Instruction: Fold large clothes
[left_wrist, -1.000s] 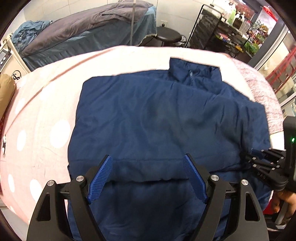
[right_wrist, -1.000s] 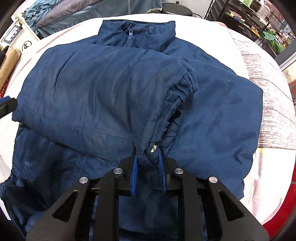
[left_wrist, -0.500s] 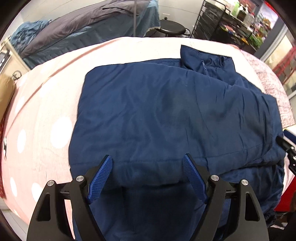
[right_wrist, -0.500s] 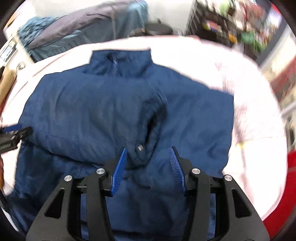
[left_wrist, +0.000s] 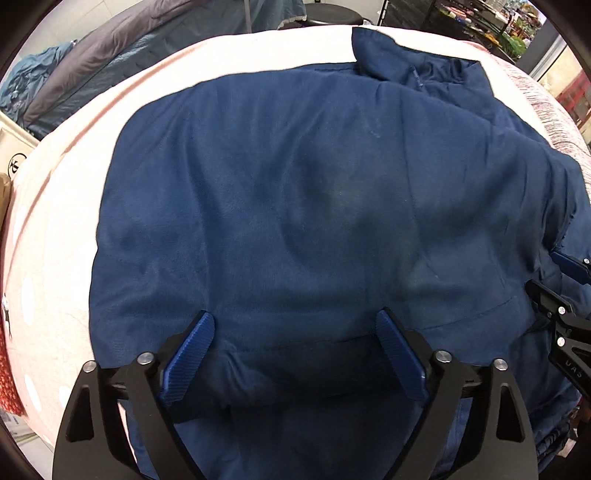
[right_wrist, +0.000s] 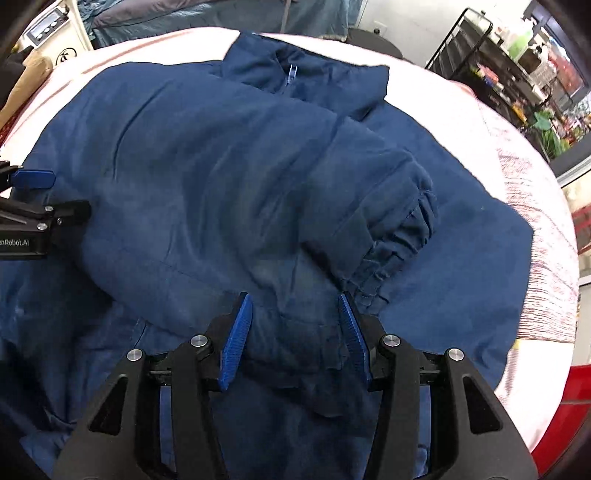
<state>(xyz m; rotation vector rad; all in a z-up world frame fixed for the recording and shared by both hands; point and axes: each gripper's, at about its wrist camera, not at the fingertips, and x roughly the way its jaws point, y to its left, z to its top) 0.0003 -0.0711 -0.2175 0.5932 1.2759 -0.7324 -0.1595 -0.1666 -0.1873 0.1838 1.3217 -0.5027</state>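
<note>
Left claw (left_wrist: 293, 354) first: blue pads spread wide and the jaws opening further at this moment, pointing steeply down over the near edge of the navy jacket (left_wrist: 314, 206), with a soft roll of cloth lying between the pads but nothing pinched. Over to the right claw (right_wrist: 295, 336): jaws parted, released, the fabric beneath them loose, and just beyond its right pad sits the gathered cuff (right_wrist: 399, 240) of a sleeve that lies folded across the jacket's front. So both are empty, and by my reading the sleeve fold is laid down and the hem is next: the lower edge looks ready to be taken on both sides and carried up toward the collar (right_wrist: 306, 81). That calls for both claws to bite the hem together, deep enough to catch every padded layer, and lift evenly, or the sleeve will slide off its fold. The jacket itself lies spread across the pale pink bed (left_wrist: 74, 206), collar at the far end, zip (right_wrist: 291, 74) showing. Outward now: a second bed with grey and blue bedding (left_wrist: 122, 51) behind, a dark round stool (right_wrist: 373, 40) and a black wire rack (right_wrist: 480, 59) of goods far right. None of it intrudes; the bulk of the cloth is the only real obstacle
</note>
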